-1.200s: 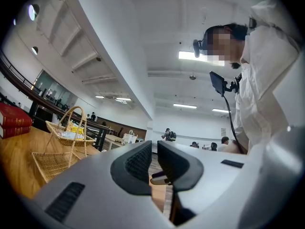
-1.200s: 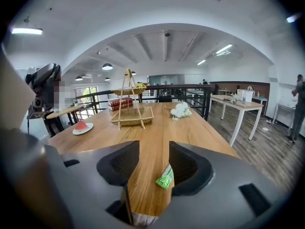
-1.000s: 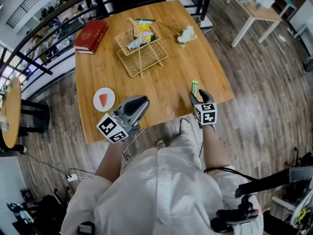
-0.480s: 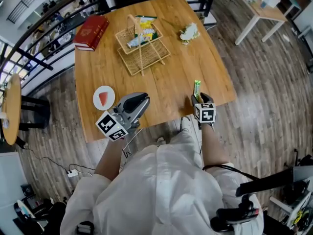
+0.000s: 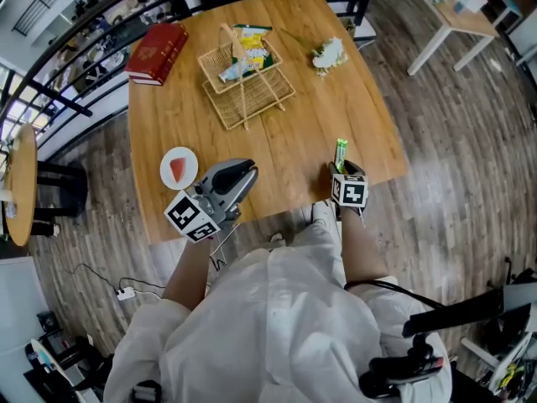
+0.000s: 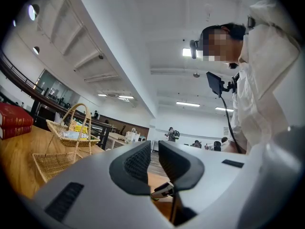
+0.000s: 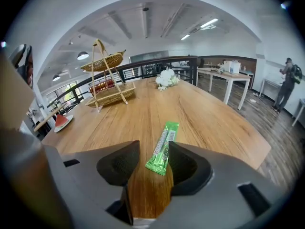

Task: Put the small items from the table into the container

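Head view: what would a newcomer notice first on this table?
The green snack packet lying near the table's front edge, between the jaws of the open right gripper. Then the two-tier wicker basket at the far side, packets in its top tier.

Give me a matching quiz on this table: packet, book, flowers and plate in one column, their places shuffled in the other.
1. packet
2. book
3. flowers
4. plate

A. far left corner of the table
B. near left part, close to the edge
C. between the right gripper's jaws
D. far right part

Pairs: 1-C, 2-A, 3-D, 4-B
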The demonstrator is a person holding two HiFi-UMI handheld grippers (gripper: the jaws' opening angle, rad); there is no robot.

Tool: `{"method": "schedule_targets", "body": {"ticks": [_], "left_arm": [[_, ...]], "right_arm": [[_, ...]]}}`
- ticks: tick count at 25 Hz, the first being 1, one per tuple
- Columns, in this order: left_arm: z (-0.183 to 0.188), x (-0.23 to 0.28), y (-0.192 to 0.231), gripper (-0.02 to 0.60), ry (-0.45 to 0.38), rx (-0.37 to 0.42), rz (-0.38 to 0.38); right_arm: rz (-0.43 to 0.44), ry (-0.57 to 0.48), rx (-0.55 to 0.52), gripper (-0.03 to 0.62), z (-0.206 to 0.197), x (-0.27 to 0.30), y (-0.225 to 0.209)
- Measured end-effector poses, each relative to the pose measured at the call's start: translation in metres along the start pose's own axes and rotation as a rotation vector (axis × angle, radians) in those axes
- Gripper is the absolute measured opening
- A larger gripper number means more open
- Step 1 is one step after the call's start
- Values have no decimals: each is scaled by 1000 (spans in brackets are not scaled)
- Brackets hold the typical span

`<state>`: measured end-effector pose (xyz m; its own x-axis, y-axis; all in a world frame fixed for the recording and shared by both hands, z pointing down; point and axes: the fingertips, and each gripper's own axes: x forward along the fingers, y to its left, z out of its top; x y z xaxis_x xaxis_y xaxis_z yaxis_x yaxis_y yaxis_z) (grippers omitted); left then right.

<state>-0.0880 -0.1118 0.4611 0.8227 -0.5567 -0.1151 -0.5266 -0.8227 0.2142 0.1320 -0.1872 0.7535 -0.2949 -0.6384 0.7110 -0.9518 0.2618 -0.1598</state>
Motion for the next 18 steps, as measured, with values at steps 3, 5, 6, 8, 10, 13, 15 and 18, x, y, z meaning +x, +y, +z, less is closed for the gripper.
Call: {"method": "schedule_targets", "body": {"ticks": [3,5,6,8,10,13,15,18], "left_arm": [[-1,0,3,35,3,-2,3],[-2,-1,5,35,4,-5,6],[-2,-1,6,35,4,-6,7],[-2,-3,8,35,4,-8,11],[-1,-4,10,35,4,-9,15],[-1,-5,12,35,1,-10,20],[-1,-7,14,35,1,-10,24],[-1,-8,16,35,-1,-10,30]], "right_arm": [[-24,24,28,187,-4,5,-5],[-35,37,38,189,-6,7,-7],[-39,42,42,187,-6,7,-7],[-49,61,42,187,-9,9,-7],[-57,84,35,187,-13,12,-7],[-65,96,20,187,-16,14,-8],[-74,101,9,185,-17,14,-10],[-88,114,-20,118,-17,13,-15]]}}
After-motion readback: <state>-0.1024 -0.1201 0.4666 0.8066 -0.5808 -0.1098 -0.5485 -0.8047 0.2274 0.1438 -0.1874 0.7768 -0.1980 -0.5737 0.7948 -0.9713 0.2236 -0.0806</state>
